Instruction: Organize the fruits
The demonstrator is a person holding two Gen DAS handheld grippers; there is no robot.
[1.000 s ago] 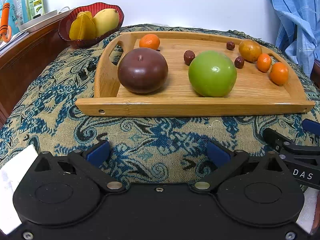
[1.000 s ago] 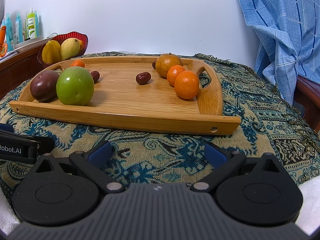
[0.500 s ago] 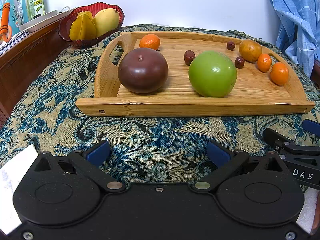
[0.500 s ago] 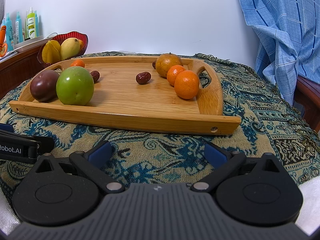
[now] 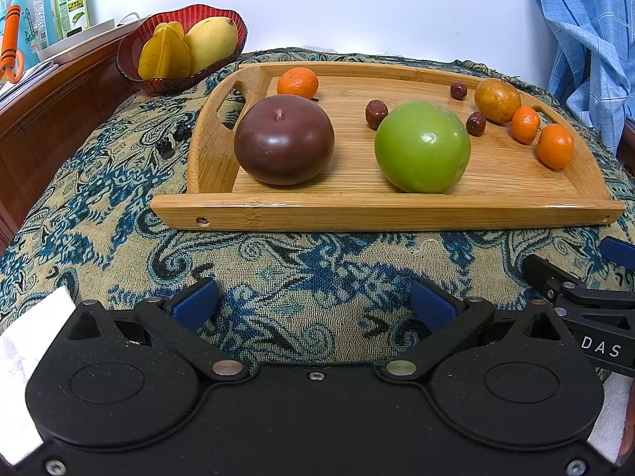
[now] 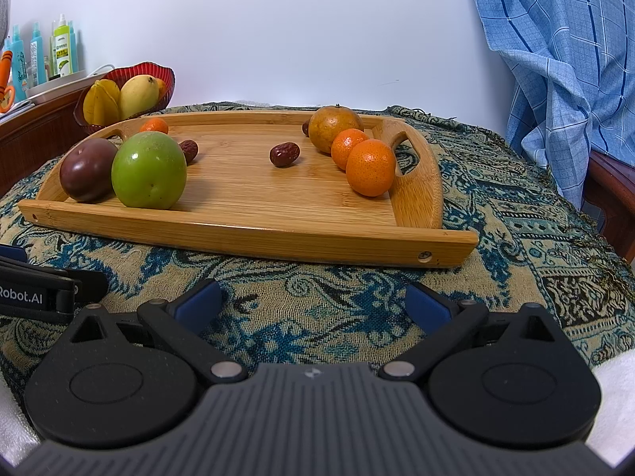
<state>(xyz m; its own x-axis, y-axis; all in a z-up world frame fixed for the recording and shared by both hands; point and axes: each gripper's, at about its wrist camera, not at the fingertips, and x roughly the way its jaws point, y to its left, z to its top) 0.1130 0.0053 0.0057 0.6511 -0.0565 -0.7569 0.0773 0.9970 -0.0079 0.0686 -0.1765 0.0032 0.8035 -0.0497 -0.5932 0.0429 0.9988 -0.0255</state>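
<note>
- Nothing has shifted since the frames a second and half a second earlier: both grippers and every fruit sit where they were.
- The left gripper (image 5: 313,303) hovers low over the patterned cloth (image 5: 278,269) in front of the wooden tray (image 5: 397,210), its blue-padded fingers (image 5: 196,303) spread apart and holding nothing.
- The right gripper (image 6: 313,303) hangs beside it, also short of the tray, fingers (image 6: 198,303) likewise apart and empty.
- On the tray: a dark brown fruit (image 5: 283,139) at its left end, a green apple (image 5: 422,146) near its middle, three red dates, one (image 6: 284,154) by the middle, and two small oranges (image 6: 370,167) at its right handle.
- Behind the tray's left end, a red bowl (image 5: 158,81) holds yellow fruit.
- Readable lettering: "DAS" (image 5: 600,347) on the right gripper, "Robot.AI" (image 6: 20,297) on the left.
</note>
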